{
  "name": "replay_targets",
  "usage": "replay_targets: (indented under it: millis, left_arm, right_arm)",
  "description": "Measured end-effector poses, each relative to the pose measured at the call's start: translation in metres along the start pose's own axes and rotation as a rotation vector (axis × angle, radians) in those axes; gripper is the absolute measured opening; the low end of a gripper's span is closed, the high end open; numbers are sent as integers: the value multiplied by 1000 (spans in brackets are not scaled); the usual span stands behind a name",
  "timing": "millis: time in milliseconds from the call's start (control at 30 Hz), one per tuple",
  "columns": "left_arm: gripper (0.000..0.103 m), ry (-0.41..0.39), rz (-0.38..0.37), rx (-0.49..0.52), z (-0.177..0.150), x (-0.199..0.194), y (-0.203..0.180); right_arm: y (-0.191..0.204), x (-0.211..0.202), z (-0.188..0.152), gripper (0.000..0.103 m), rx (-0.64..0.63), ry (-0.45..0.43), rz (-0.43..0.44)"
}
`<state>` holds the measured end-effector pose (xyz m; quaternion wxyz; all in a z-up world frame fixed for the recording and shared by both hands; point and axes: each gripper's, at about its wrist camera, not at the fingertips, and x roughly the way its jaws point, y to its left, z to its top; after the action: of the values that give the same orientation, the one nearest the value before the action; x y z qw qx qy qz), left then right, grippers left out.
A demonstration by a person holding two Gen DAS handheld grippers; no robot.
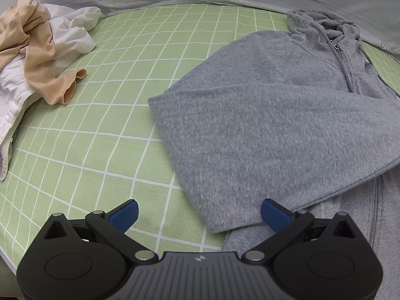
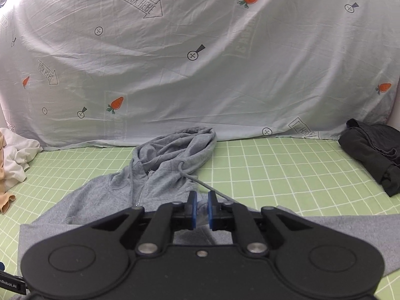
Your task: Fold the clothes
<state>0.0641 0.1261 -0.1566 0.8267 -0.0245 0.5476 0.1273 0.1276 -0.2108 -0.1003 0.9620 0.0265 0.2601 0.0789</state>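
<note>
A grey hoodie lies on the green checked sheet of a bed, its hood bunched against a pale printed cloth that rises behind the bed. In the left wrist view one sleeve is folded across the body, its cuff end reaching toward the camera, with the zipper running down from the collar at the far right. The left gripper hangs over the near edge of the sleeve with its fingers spread wide; the sleeve's cuff lies between and beneath them, and neither blue pad presses on it. The right gripper sits low over the hoodie's chest, its fingers drawn close together with only a narrow gap between the pads; whether any cloth is pinched there cannot be told. A drawstring trails from the hood past the right finger. At the left of the bed lies a crumpled pile of beige clothes and white clothes. A dark folded garment rests at the far right.
</note>
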Motion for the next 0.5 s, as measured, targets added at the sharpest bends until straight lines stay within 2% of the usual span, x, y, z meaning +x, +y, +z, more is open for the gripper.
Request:
replay_targets:
  millis: [233, 300, 400, 500]
  left_arm:
    - [103, 1, 6, -20, -3, -3, 4]
    - [103, 3, 35, -8, -5, -2, 3]
    - [103, 5, 78, 11, -6, -1, 1]
    - [103, 11, 72, -17, -8, 0, 6]
  right_arm:
    - [-28, -7, -5, 9, 53, -16, -62]
    - [-35, -9, -4, 8, 58, -24, -79]
    - [-46, -12, -3, 8, 61, -46, -140]
    - [-68, -15, 1, 8, 94, -63, -197]
